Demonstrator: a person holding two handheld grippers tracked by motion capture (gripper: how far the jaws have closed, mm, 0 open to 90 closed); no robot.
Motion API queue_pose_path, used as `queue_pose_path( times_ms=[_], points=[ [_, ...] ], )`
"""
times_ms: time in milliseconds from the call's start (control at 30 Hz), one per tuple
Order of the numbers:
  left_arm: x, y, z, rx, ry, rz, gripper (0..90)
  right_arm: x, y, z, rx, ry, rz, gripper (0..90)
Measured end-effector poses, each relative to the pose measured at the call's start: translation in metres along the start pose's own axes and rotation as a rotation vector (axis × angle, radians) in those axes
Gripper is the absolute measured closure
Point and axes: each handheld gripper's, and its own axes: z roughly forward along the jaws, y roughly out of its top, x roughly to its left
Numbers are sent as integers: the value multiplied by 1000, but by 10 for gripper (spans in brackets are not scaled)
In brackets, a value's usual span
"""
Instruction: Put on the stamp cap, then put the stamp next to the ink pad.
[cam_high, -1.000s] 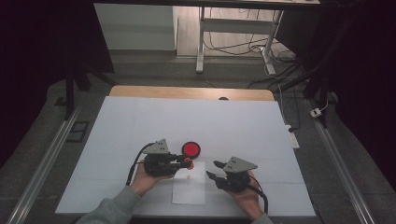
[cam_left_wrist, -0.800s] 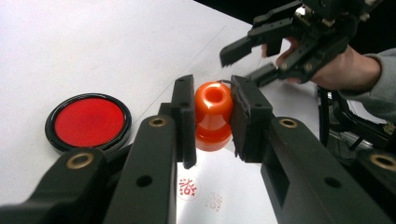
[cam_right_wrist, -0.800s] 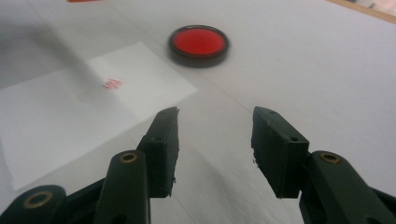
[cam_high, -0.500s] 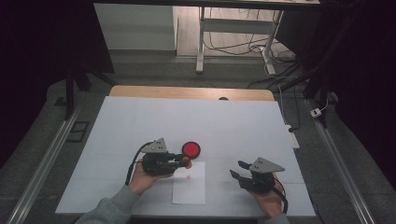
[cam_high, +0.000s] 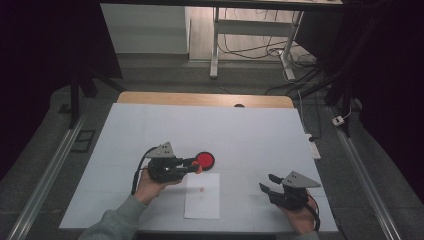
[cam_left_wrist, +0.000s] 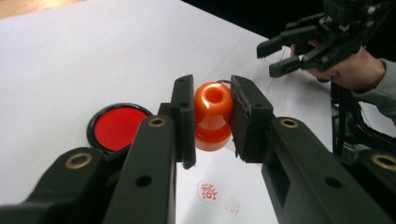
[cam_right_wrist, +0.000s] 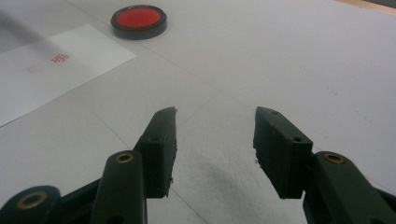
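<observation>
A: Since a second ago, my right tool (cam_high: 266, 182) has slid away from the sheet of paper (cam_high: 202, 195) toward the right edge of the surface (cam_high: 250, 130); its jaws have just been opening a little, with nothing between them. My left tool (cam_high: 196, 165) has kept its place.

B: What do you get from the high view?

A: Left tool lies level, clamped on the orange stamp (cam_high: 198, 166), which hangs just over the paper's top edge, right beside the red ink pad (cam_high: 204, 160). A small red print (cam_high: 201, 189) sits on the paper. Right tool hovers well apart from all of it, with bare white surface between.

B: And the left gripper view?

A: Both black jaws press the orange stamp (cam_left_wrist: 213, 114) by its knobbed handle, base down above the paper (cam_left_wrist: 219, 191). Below it I see one clear red print (cam_left_wrist: 208, 191) and a fainter one (cam_left_wrist: 232, 204) beside it. The ink pad (cam_left_wrist: 116, 127) lies to the left, partly behind my own jaw. Farther off, the right tool (cam_left_wrist: 267, 58) hangs in the other hand (cam_left_wrist: 348, 70), jaws apart.

B: Right gripper view?

A: Jaws stand partly open over bare surface (cam_right_wrist: 289, 60), empty. Far ahead lie the ink pad (cam_right_wrist: 138, 21) and the paper (cam_right_wrist: 51, 70) with its print (cam_right_wrist: 60, 58); nothing stands between.
</observation>
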Motion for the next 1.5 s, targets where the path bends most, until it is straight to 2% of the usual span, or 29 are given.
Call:
queue_pose_path(
  times_ms=[300, 767, 1000, 1267, 1500],
  points=[
    [10, 6, -7, -15, 20, -18, 713, -2, 1, -1, -8, -2, 7, 484],
    [26, 7, -7, -2, 85, -33, 711, -2, 1, 2, -4, 3, 2, 481],
    [37, 7, 2, 12, 127, -43, 711, -1, 2, 3, -7, 8, 1, 478],
    [51, 5, 17, 51, 193, -36, 711, -1, 1, 3, -15, 11, 13, 478],
    [63, 1, 28, 92, 232, -42, 711, -2, 1, 3, -23, 22, 13, 476]
  ],
)
